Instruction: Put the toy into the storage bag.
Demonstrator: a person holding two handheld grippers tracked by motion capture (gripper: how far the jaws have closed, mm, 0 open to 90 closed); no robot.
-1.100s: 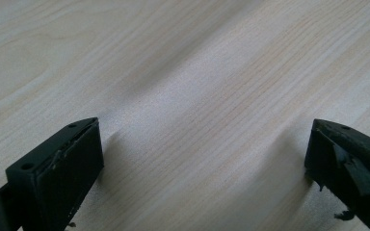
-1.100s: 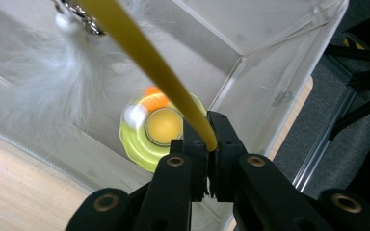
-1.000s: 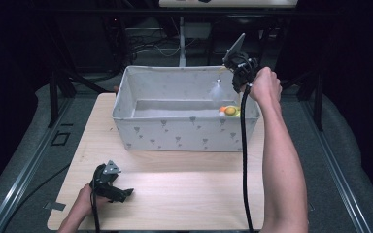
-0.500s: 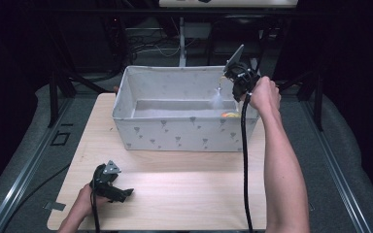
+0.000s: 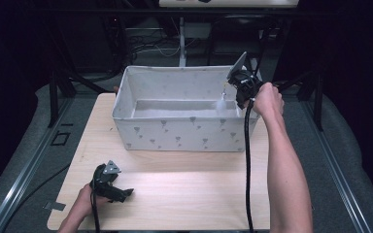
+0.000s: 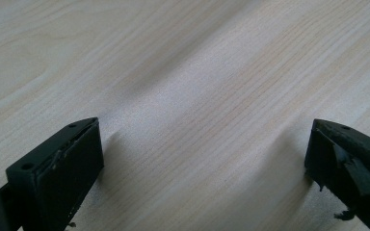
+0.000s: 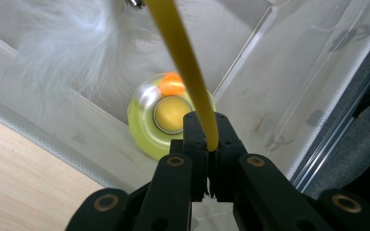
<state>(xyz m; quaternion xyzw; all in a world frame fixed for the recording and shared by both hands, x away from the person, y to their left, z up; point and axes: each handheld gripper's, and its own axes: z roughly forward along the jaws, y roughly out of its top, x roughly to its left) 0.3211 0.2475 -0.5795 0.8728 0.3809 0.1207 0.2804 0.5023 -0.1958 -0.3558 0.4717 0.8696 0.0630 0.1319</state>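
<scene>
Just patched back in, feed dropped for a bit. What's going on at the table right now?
The right gripper is shut on a thin yellow stick with a white feathery tuft at its end, holding it over the right end of the white fabric bin. A yellow-green round toy lies in the bin below. The left gripper rests open on the wooden table.

Light wood table (image 5: 175,194), pale grain running across it, rounded corners at the near edge. Sitting on it toward the far edge, right of centre, a white fabric bin (image 5: 184,133) with small grey marks on its walls, its right wall reaching close to the table's right edge. Down by the near left corner, the left tool (image 5: 108,182) rests on the boards, jaws apart over bare wood.
</scene>
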